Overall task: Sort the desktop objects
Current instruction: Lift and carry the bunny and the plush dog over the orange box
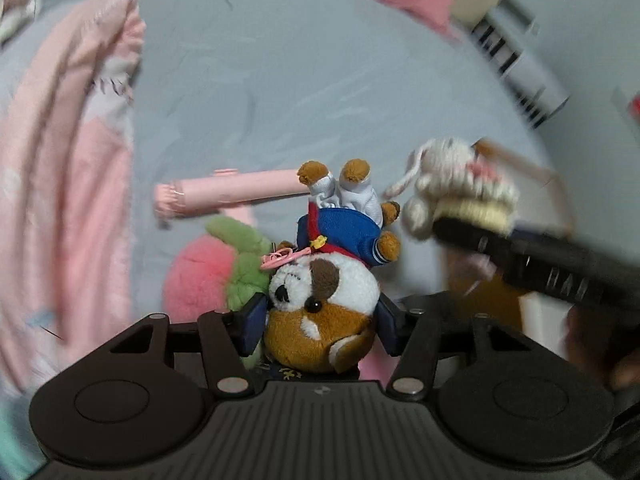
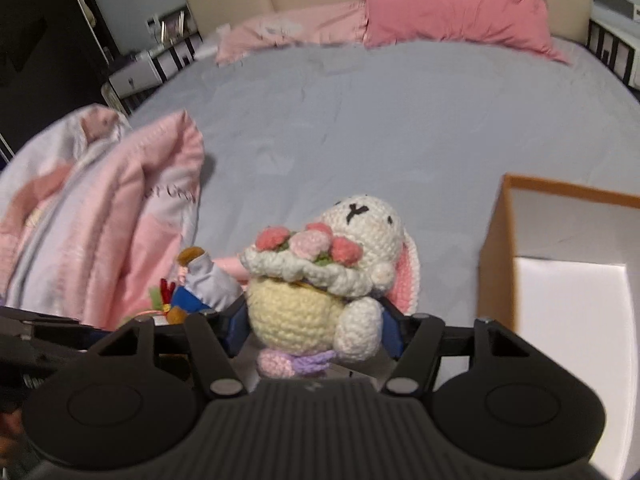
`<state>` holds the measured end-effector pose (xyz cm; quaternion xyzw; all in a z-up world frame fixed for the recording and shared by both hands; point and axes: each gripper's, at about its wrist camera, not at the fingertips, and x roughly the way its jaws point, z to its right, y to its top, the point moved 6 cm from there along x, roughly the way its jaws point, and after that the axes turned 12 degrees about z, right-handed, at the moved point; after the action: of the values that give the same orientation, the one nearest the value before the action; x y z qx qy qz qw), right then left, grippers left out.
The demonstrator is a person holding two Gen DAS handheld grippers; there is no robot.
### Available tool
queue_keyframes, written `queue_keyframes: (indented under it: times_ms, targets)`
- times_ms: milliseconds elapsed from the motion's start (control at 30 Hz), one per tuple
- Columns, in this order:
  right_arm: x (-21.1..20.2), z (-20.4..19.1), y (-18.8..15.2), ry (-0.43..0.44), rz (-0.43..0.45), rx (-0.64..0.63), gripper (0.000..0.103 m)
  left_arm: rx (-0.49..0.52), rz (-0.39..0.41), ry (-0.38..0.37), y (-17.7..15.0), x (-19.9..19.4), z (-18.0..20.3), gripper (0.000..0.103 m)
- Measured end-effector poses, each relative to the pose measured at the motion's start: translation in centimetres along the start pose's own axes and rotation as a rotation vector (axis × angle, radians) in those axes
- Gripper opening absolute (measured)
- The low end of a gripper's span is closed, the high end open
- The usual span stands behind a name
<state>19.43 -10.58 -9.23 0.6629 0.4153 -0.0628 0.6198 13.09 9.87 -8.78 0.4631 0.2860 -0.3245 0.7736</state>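
The left gripper (image 1: 320,320) has its fingers (image 1: 254,322) closed on a plush dog (image 1: 320,312), pinching its head so the body in the blue jacket hangs away from the camera, feet toward the bed (image 1: 280,80). The right gripper (image 2: 316,328) has its fingers (image 2: 236,326) closed on a crochet bunny (image 2: 320,304), gripping the yellow body below its bouquet. Both toys appear lifted clear of the bed. Left on the sheet are a pink plush (image 1: 200,276) with a green leaf and a pink tube (image 1: 224,192), just beyond the dog. An open box (image 2: 560,272) sits to the right of the bunny, likely where the toys go. Both toys look light, soft and squashy, so they should not slip or break; the widest stuffed part gives the surest hold. The dog's loop and the bunny's ears may dangle and snag on the box rim.
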Motion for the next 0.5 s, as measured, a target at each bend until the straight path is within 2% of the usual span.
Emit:
queue_keyframes:
  times_ms: [33, 133, 267, 400, 500]
  targets:
    - [-0.8, 0.1, 0.1, 0.000, 0.011, 0.005, 0.065, -0.013, 0.009, -0.002, 0.1, 0.2, -0.1, 0.064]
    - [-3.4, 0.8, 0.0, -0.018, 0.042, 0.004, 0.065, 0.044, 0.010, 0.006, -0.8, 0.2, 1.9, 0.065]
    - [-6.5, 2.0, -1.0, -0.039, 0.059, 0.008, 0.065, 0.004, -0.050, -0.082, -3.1, 0.8, 3.7, 0.066]
    - [-8.6, 3.3, -2.5, -0.079, 0.065, 0.027, 0.065, 0.063, -0.117, -0.028, -6.2, 3.4, 4.7, 0.067]
    - [-10.1, 4.3, -3.8, -0.104, 0.064, 0.035, 0.066, 0.088, -0.147, -0.025, -7.9, 4.4, 5.2, 0.069]
